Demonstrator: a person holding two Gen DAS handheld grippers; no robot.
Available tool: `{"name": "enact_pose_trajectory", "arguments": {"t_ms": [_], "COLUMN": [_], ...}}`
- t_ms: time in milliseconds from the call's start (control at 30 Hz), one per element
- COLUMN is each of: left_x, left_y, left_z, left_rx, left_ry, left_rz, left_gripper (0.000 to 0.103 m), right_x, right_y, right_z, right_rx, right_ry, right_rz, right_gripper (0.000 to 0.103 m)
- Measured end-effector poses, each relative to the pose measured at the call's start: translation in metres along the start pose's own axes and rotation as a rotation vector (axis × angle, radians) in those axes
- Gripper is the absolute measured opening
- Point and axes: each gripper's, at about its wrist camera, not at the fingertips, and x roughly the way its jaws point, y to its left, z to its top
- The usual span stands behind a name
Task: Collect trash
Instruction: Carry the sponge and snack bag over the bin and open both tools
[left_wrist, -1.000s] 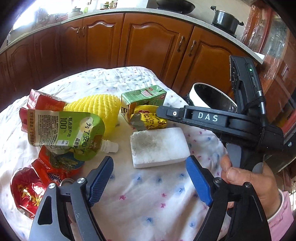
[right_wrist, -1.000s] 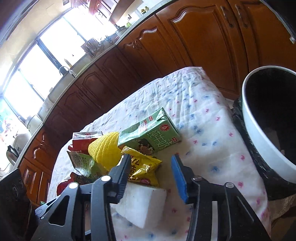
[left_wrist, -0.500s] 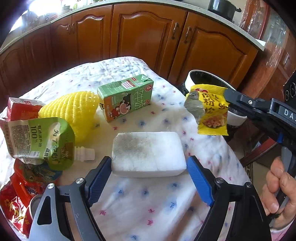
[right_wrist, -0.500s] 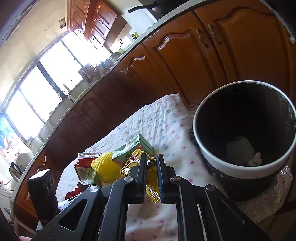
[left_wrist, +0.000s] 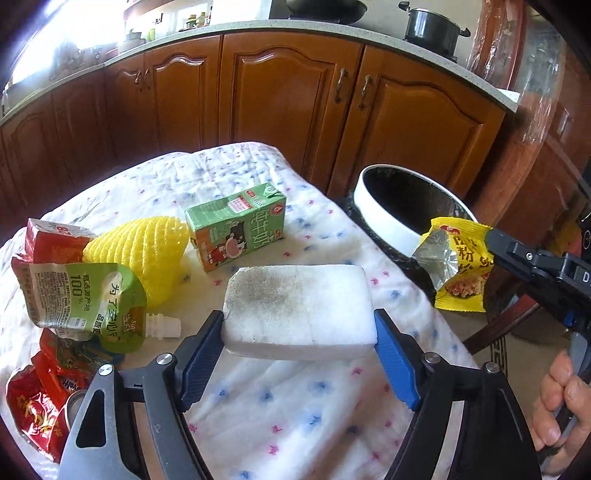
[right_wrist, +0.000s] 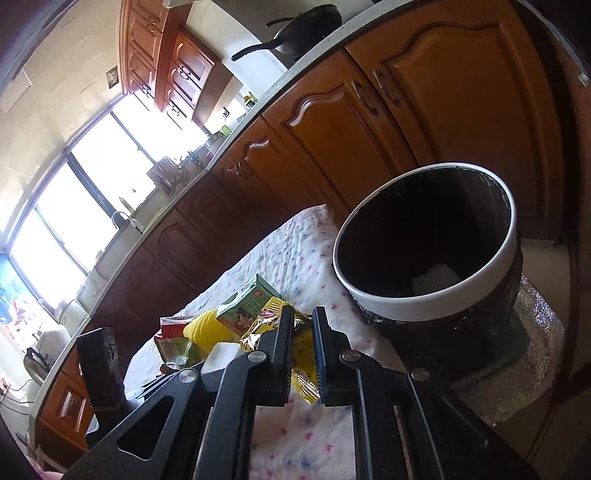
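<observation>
My left gripper (left_wrist: 299, 321) straddles a white foam block (left_wrist: 295, 291) on the flowered tablecloth (left_wrist: 295, 413). Its jaws are closing, and the blue pads (left_wrist: 203, 350) touch both ends of the block. Off the table's right edge, my right gripper (left_wrist: 495, 242) is shut on a crumpled yellow snack wrapper (left_wrist: 458, 266) and holds it in the air beside the white-rimmed trash bin (left_wrist: 384, 229). In the right wrist view the wrapper (right_wrist: 266, 325) sticks out between the gripper's (right_wrist: 303, 332) narrow jaws, and the bin (right_wrist: 424, 306) stands just ahead to the right.
A green milk carton (left_wrist: 240, 229), a yellow foam net (left_wrist: 147, 247), a green spout pouch (left_wrist: 85, 299), a red carton (left_wrist: 48, 240) and red wrappers (left_wrist: 37, 398) lie at the table's left. Brown cabinets (left_wrist: 295, 103) run behind. A hand (left_wrist: 565, 398) grips the right tool.
My right gripper shut on the yellow wrapper, lifted it and carried it right toward the bin. My left gripper moved forward around the foam block and its pads came onto the ends.
</observation>
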Motion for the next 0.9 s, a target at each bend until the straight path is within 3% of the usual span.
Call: {"name": "enact_pose_trajectory", "arguments": {"t_ms": [267, 900], "left_x": [-0.011, 0.031], "left_y": [-0.025, -0.083], "left_z": [0.013, 0.067], "left_rx": [0.048, 0.156], "left_ry": [-0.030, -0.039], "left_rz": [-0.063, -0.115], "left_gripper": [0.077, 0.078], "right_x": [-0.024, -0.039], "right_y": [-0.014, -0.053], "right_z": [0.007, 0.049], "right_rx": [0.010, 0.023], "right_ry": [-0.048, -0.117], "right_rz": [-0.042, -0.120], "right_gripper": [0.010, 0.010]}}
